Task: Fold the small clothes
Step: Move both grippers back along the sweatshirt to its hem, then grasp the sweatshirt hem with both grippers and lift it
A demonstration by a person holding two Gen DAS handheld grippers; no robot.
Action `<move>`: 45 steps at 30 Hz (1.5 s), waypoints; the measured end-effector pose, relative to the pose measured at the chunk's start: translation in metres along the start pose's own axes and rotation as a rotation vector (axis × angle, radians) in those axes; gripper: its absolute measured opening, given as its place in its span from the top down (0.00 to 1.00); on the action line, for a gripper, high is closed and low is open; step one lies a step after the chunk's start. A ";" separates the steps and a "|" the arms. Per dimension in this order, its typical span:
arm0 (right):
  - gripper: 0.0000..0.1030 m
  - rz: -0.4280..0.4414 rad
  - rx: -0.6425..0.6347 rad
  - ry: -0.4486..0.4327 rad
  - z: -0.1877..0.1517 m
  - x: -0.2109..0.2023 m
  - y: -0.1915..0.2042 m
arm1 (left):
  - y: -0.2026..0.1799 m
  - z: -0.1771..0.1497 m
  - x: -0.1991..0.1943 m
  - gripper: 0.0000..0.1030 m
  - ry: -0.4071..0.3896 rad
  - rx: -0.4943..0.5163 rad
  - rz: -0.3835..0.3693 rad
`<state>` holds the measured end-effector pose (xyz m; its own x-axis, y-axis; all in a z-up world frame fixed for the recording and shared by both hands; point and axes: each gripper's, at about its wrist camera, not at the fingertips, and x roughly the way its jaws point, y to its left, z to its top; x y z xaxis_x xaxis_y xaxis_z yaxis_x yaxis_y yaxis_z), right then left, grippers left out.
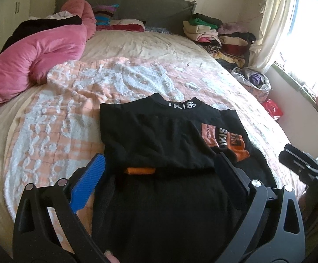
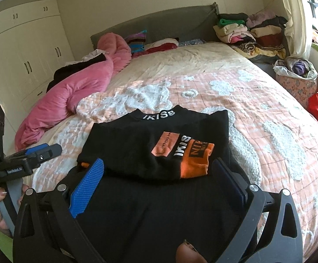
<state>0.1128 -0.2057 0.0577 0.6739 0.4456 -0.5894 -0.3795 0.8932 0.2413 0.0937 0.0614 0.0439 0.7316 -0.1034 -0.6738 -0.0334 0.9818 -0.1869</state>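
On the bed (image 1: 137, 50), near its foot end, the black sweater (image 1: 159, 135) lies partly folded on the peach-and-white blanket (image 1: 56, 118) — collar lettering towards the headboard, an orange sleeve patch (image 2: 194, 155) turned up on top. My left claw (image 1: 159, 175) hangs over the near hem, fingers spread wide and holding nothing; my right claw (image 2: 159, 175) is just as wide apart, also empty. A pink duvet (image 1: 34, 65) is bunched along the bed's left edge

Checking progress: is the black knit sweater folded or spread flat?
Partly folded: black knit sweater has its sleeves turned in over the body; lower half lies unfolded.
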 end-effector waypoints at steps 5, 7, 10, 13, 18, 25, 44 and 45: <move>0.04 -0.007 -0.013 -0.007 -0.004 -0.016 0.006 | 0.001 -0.007 -0.011 0.09 -0.013 0.009 0.007; 0.04 -0.009 -0.016 -0.010 -0.006 -0.021 0.008 | 0.001 -0.009 -0.016 0.09 -0.017 0.017 0.012; 0.04 -0.012 -0.025 -0.019 -0.008 -0.030 0.012 | 0.001 -0.013 -0.022 0.09 -0.021 0.026 0.015; 0.04 -0.016 -0.040 -0.025 -0.009 -0.040 0.015 | 0.003 -0.015 -0.029 0.09 -0.026 0.032 0.019; 0.04 -0.027 -0.046 -0.021 -0.015 -0.050 0.016 | 0.007 -0.022 -0.038 0.09 -0.031 0.039 0.028; 0.04 -0.058 -0.041 -0.002 -0.029 -0.059 0.010 | 0.016 -0.031 -0.041 0.09 -0.016 0.039 0.044; 0.04 -0.113 -0.022 0.070 -0.060 -0.056 -0.010 | 0.039 -0.064 -0.040 0.09 0.054 0.037 0.074; 0.04 -0.114 -0.023 0.073 -0.061 -0.056 -0.011 | 0.040 -0.066 -0.040 0.09 0.057 0.036 0.075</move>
<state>0.0406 -0.2439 0.0412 0.6656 0.3345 -0.6671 -0.3176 0.9359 0.1524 0.0185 0.0948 0.0162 0.6878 -0.0369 -0.7250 -0.0613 0.9922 -0.1087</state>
